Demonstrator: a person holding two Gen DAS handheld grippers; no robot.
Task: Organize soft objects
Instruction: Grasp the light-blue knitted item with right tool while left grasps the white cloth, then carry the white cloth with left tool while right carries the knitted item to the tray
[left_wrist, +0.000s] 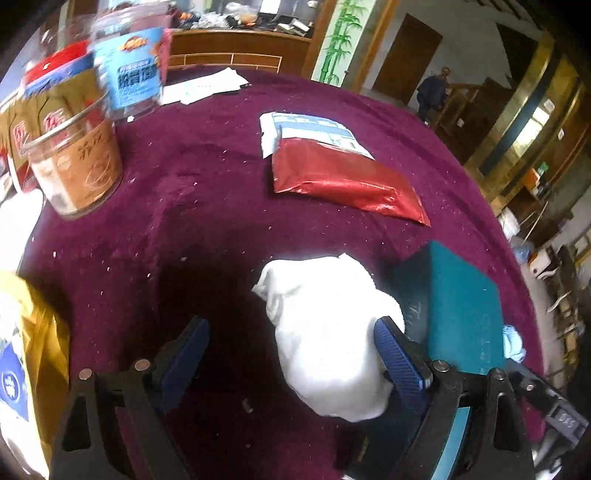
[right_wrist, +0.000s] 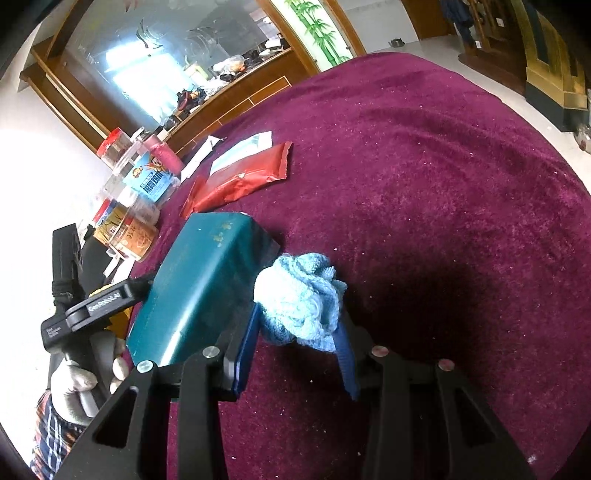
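Note:
A crumpled white cloth lies on the purple tablecloth next to a teal box. My left gripper is open, with the white cloth against its right finger and a wide gap to its left finger. My right gripper is shut on a light blue knitted cloth and holds it beside the teal box. A bit of the blue cloth shows past the box in the left wrist view.
A red foil pouch on a blue-white packet lies further out on the table. Clear snack jars stand at the far left. White papers lie behind them. A yellow bag sits at the left edge.

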